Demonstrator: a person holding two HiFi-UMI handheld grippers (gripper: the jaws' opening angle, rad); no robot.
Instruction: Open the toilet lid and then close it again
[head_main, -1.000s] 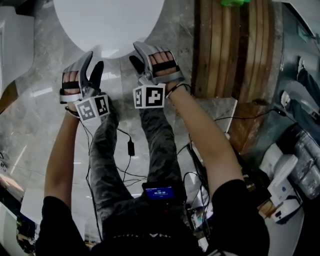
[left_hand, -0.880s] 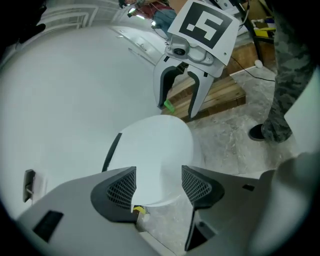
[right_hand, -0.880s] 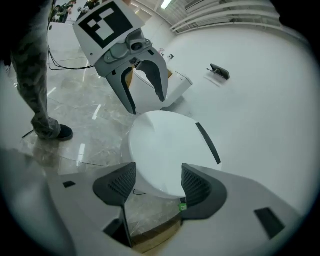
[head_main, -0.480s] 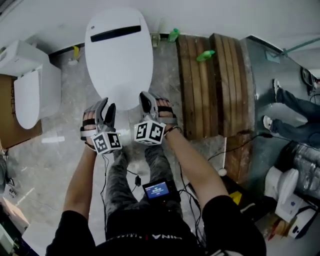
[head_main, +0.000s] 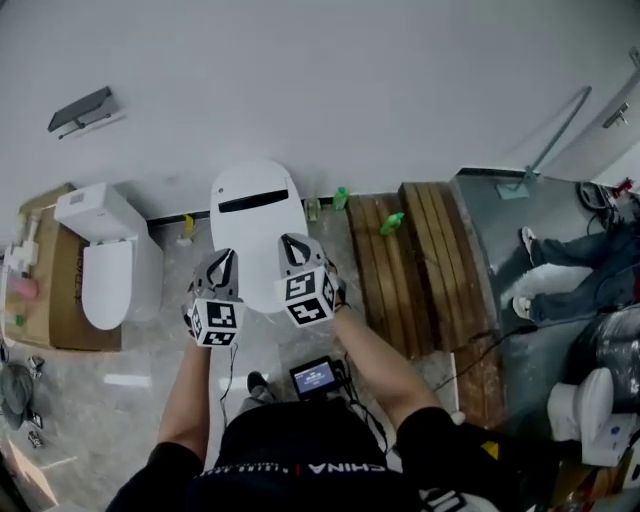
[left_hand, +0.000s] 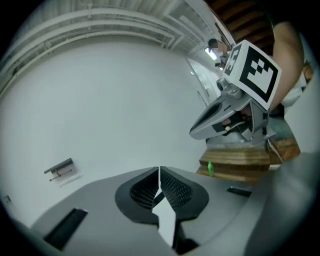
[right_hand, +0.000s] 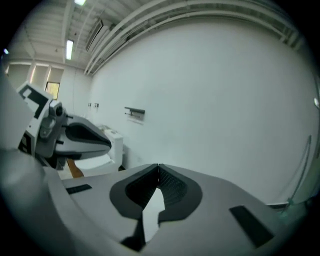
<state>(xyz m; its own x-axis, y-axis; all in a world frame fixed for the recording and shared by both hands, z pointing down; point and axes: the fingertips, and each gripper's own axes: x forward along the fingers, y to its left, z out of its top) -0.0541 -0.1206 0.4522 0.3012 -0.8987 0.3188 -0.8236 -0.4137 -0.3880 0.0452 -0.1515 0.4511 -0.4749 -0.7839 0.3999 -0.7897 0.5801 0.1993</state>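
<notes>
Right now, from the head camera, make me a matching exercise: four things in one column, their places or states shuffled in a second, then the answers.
1 white oval toilet lid with dark slot
2 boxy white toilet
3 grey metal wall bracket
4 brown wooden planks

A fixed to the white wall
B on brown cardboard, far left
C shut, mid-picture
D just right of that lid

Pairs: 1-C, 2-B, 3-A, 4-D
</notes>
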